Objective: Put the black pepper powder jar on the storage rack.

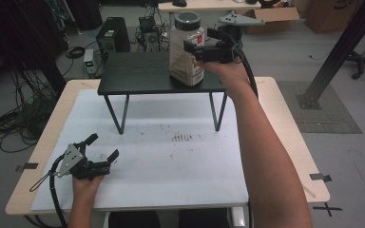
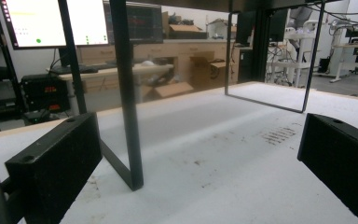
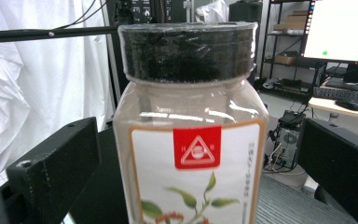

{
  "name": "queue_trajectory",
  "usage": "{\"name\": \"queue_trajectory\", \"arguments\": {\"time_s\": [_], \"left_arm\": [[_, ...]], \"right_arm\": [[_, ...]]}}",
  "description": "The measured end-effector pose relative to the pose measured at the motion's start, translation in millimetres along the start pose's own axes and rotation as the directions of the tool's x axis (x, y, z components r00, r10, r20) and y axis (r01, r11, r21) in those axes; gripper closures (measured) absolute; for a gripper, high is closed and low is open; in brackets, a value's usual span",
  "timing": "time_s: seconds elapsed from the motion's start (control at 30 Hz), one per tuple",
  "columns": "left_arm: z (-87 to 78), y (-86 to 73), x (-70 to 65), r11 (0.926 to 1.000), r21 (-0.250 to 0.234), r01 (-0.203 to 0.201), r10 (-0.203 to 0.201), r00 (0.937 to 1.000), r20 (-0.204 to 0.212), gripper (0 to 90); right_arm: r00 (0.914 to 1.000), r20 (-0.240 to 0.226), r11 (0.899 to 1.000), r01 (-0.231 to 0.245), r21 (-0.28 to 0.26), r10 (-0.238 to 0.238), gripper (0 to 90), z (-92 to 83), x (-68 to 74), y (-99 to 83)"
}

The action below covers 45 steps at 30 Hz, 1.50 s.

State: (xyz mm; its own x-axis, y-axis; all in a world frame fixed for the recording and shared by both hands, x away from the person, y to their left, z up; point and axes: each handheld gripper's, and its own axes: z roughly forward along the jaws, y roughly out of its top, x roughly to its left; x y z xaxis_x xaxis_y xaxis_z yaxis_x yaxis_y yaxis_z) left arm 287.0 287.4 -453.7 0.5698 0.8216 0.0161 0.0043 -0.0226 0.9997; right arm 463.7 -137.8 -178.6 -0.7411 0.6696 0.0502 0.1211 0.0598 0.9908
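maybe the spread right tool (image 1: 200,46), jaws beside the spice jar (image 1: 186,47) but seemingly not pinching, could bump it off the small black stand (image 1: 138,73).

Lab: monitors (image 2: 56,21), cable clutter (image 1: 14,118)

**Dim room, soft focus, bright screens**

The high view is dimly and evenly lit; its upper left corner is lost in darkness, and only a faint shadow is cast under the small black table (image 1: 157,73) onto the white sheet (image 1: 171,156). All three pictures are rendered soft and slightly grainy. In the left gripper view, a monitor (image 2: 51,21) at upper left is blown out to white. In the right gripper view, glare streaks are seen across the jar (image 3: 191,140), and another screen (image 3: 340,30) at upper right is overexposed.
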Motion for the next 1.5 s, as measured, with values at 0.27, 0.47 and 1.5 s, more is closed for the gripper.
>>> {"name": "queue_trajectory", "arguments": {"time_s": [0.27, 0.47, 1.5], "left_arm": [[0.0, 0.0, 0.0, 1.0000, 0.000, 0.001, -0.001, 1.0000, 0.000, 0.2], [0.0, 0.0, 0.0, 1.0000, 0.000, 0.002, -0.002, 1.0000, 0.000, 0.2], [0.0, 0.0, -0.2, 1.0000, 0.000, 0.002, -0.002, 1.0000, 0.000, 0.2]], "right_arm": [[0.9999, -0.014, 1.000, 0.008, -0.015, -0.009, 0.0, -18.1, 0.3, -4.4], [0.9993, -0.032, 0.999, 0.016, -0.035, -0.017, 0.0, -32.7, 2.4, -11.1], [0.9930, -0.111, 0.996, 0.030, -0.081, -0.039, 0.0, -81.1, 22.3, -78.9]]}}
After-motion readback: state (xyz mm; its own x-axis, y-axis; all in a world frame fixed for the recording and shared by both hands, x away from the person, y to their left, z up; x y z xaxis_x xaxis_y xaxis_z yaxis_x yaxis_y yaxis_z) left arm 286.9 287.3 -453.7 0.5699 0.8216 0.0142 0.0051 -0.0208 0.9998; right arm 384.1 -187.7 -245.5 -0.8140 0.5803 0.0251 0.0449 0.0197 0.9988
